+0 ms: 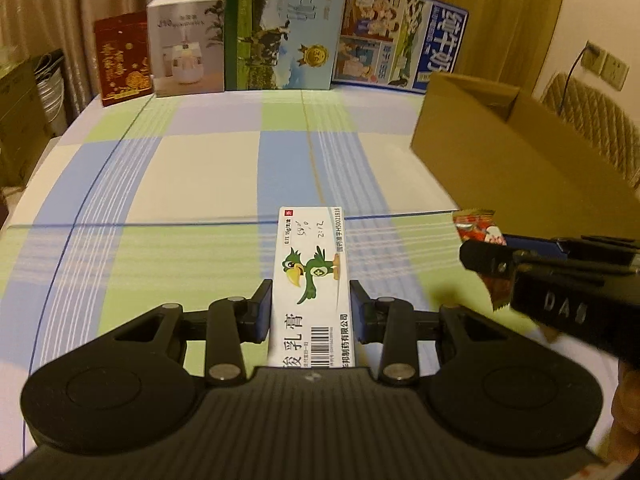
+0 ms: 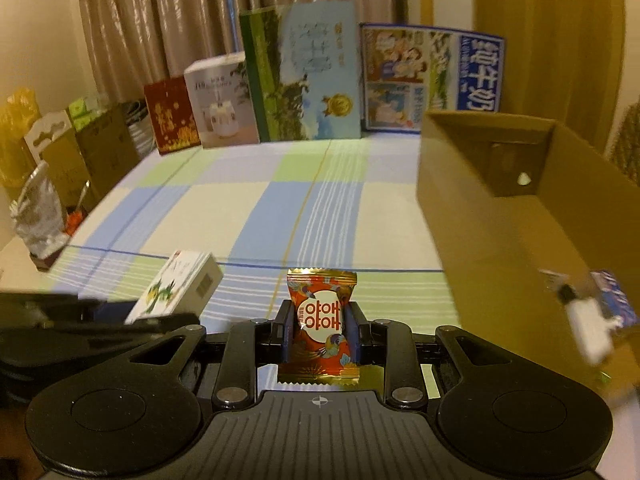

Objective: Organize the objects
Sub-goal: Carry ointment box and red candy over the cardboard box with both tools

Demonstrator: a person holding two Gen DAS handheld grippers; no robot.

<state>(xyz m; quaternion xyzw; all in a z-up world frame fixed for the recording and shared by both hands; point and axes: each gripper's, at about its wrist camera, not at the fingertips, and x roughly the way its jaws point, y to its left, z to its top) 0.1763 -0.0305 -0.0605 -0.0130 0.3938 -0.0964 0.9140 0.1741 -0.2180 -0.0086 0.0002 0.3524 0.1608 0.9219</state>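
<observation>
Ointment box (image 1: 310,280) sits clamped lengthwise between left claw (image 1: 311,312) pads.

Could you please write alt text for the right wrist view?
The right hand-held gripper pinches a red-and-gold candy packet above a checked tablecloth. An open cardboard box stands to its right, and a white medicine carton sits lower left.

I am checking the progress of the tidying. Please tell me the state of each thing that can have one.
Left tongs: shut on the ointment box.
Ointment box: held above the table, lengthwise between the fingers.
Right tongs: shut on the candy packet.
Candy packet: held upright, sealed.
Cardboard box: open at the top, some small items inside.
</observation>
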